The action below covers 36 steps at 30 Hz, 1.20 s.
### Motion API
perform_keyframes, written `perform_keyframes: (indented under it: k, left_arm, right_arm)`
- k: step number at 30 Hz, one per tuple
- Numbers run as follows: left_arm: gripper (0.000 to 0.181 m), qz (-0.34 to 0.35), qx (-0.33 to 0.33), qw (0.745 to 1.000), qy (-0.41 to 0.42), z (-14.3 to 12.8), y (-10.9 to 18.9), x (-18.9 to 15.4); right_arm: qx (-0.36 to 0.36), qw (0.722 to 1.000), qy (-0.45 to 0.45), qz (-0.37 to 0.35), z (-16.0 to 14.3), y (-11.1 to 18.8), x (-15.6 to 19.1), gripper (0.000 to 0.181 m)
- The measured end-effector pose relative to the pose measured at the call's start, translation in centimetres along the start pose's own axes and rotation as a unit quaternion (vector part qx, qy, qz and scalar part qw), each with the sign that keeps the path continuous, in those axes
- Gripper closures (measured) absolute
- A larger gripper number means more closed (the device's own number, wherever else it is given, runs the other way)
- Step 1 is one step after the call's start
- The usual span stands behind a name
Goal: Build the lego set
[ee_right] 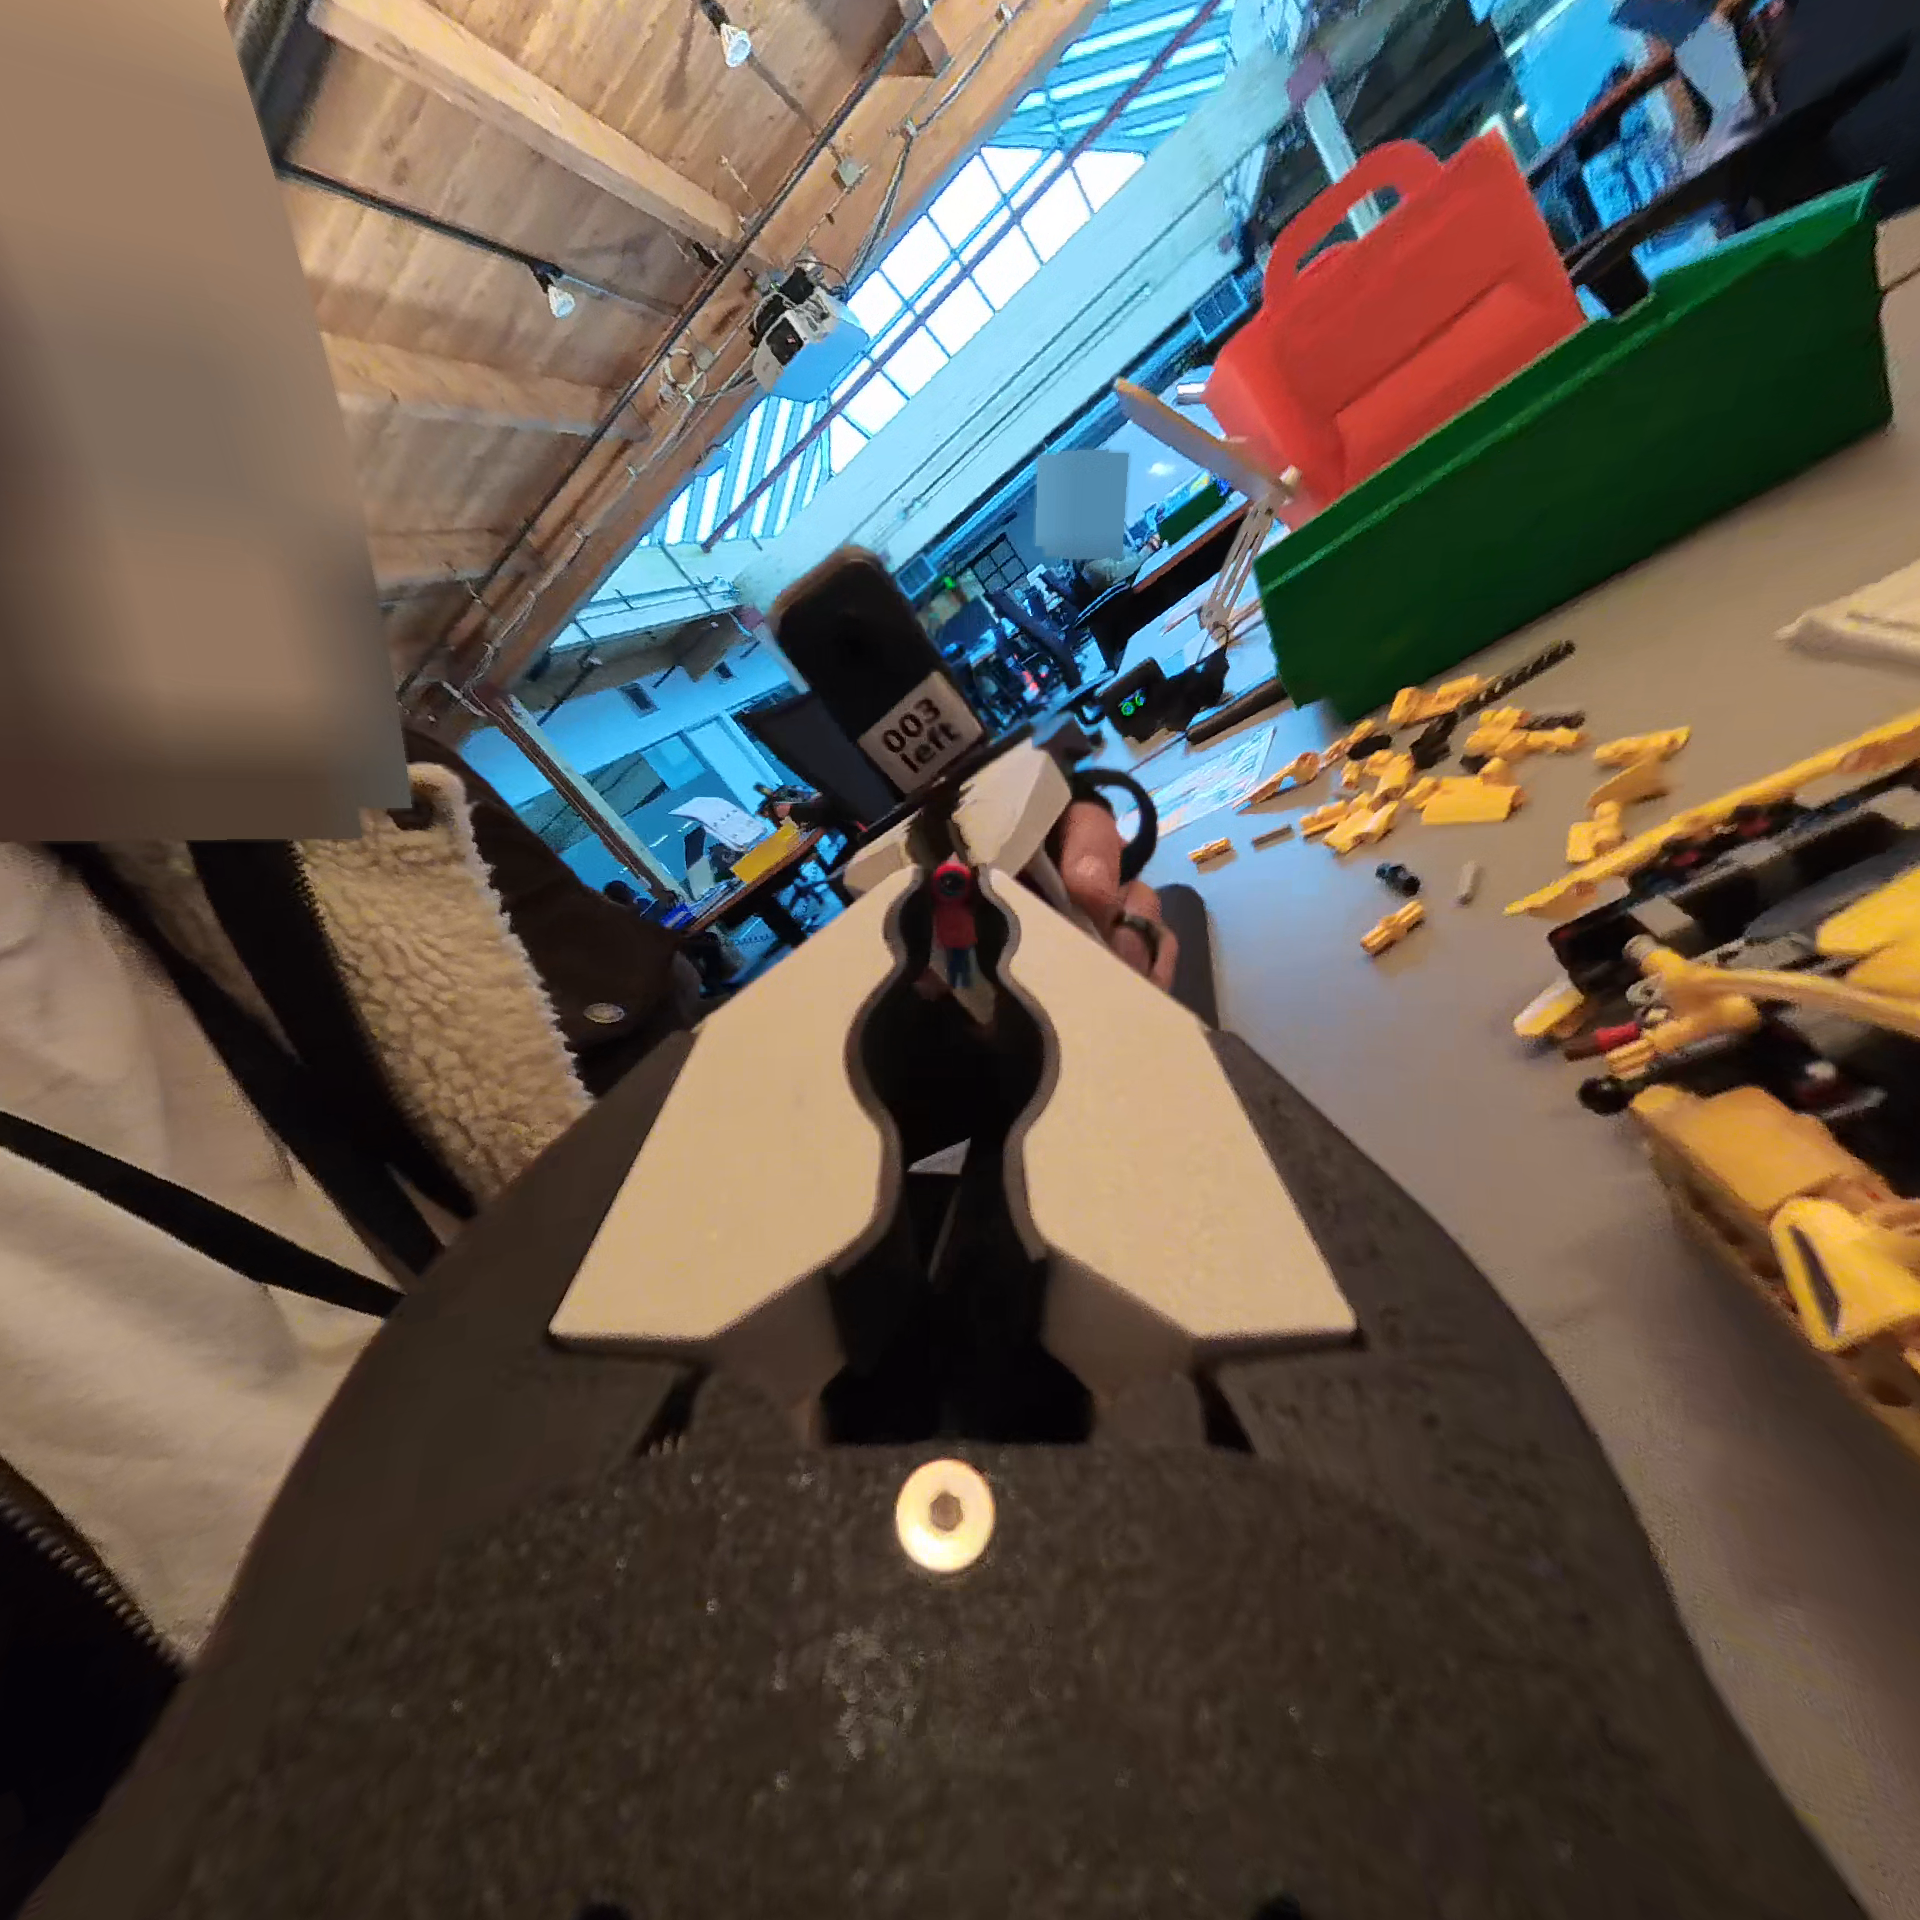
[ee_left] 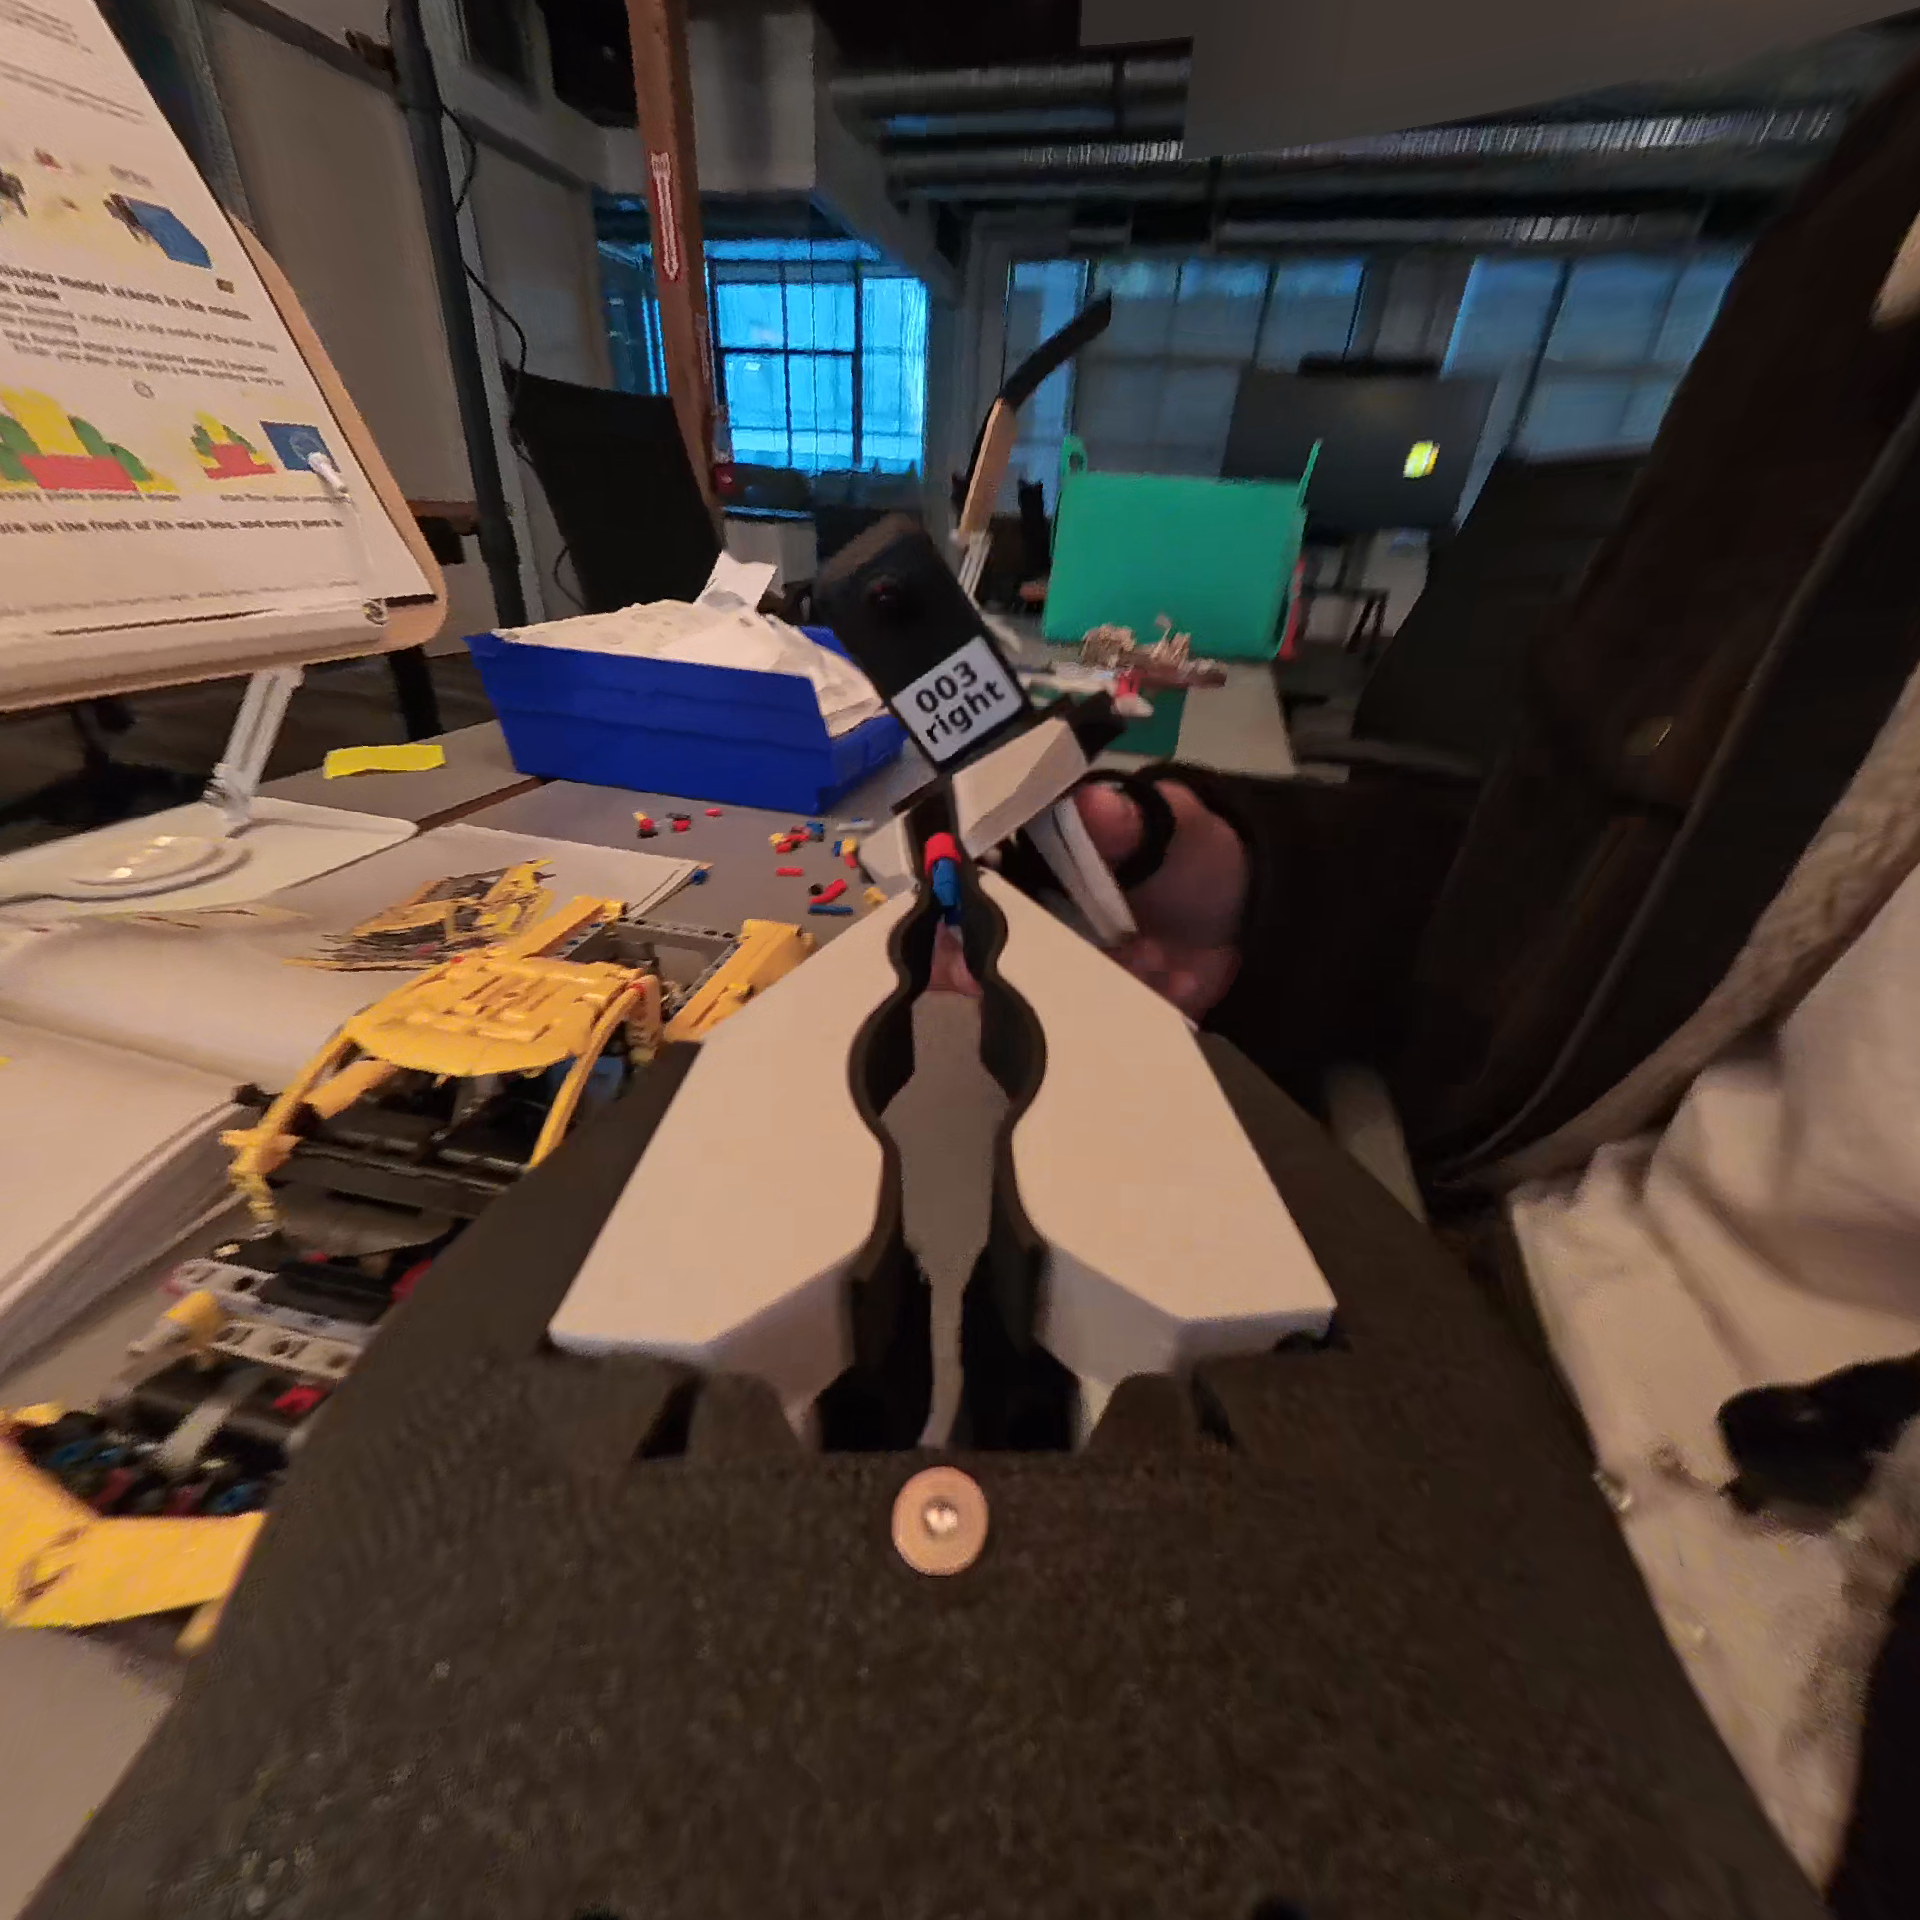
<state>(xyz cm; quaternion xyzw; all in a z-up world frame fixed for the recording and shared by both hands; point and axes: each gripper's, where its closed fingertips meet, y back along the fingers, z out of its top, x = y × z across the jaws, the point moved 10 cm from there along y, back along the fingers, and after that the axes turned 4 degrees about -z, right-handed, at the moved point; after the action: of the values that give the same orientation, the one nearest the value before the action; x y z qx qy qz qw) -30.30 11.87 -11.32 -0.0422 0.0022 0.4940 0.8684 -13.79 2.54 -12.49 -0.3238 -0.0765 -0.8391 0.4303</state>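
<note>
My two grippers meet tip to tip in the air in front of a person's coat. In the left wrist view my left gripper point(ee_left: 945, 902) is shut on a small blue pin point(ee_left: 947, 888) whose far end joins a red connector point(ee_left: 938, 850). The right gripper's tips point(ee_left: 925, 844) pinch that red end. In the right wrist view my right gripper point(ee_right: 948, 896) is shut on the red connector point(ee_right: 949, 902), with the blue pin point(ee_right: 958, 964) just below it. The left gripper point(ee_right: 940, 831) faces it.
A half-built yellow Lego vehicle point(ee_left: 488, 1029) lies on the grey table point(ee_right: 1351, 1039), also showing at the right point(ee_right: 1766, 1122). Around it are loose yellow parts point(ee_right: 1444, 779), small red and blue pins point(ee_left: 810, 842), an open booklet point(ee_left: 156, 997), a blue bin point(ee_left: 665, 717), a green bin point(ee_right: 1558, 488) and a sheet on a stand point(ee_left: 177, 416). Both grippers' tips are close together, under 4 cm apart.
</note>
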Motion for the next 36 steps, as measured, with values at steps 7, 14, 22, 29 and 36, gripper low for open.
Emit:
perform_keyframes:
  k: [7, 14, 22, 29, 36]
  left_arm:
    - [0.176, 0.002, 0.023, 1.000, -0.004, 1.1, -0.4, 0.7]
    - [0.169, 0.045, -0.015, 0.993, 0.109, 7.8, -1.9, 8.5]
    - [0.167, 0.156, 0.052, 0.976, 0.143, 5.0, -5.0, 19.9]
    - [0.167, 0.201, 0.093, 0.965, 0.138, 0.3, -2.2, 22.0]
    - [0.167, 0.181, 0.103, 0.965, 0.159, -1.3, -2.1, 22.6]
  right_arm:
    - [0.008, 0.999, 0.014, -0.032, 1.4, 0.4, 0.4, 0.175]
    - [-0.086, 0.944, 0.175, -0.267, 15.1, 7.3, 2.3, 0.176]
    - [-0.162, 0.895, 0.145, -0.390, 15.9, 13.9, -10.0, 0.176]
    - [-0.135, 0.891, 0.109, -0.419, 14.2, 15.5, -11.7, 0.175]
    - [-0.137, 0.902, 0.097, -0.398, 13.9, 15.3, -11.6, 0.175]
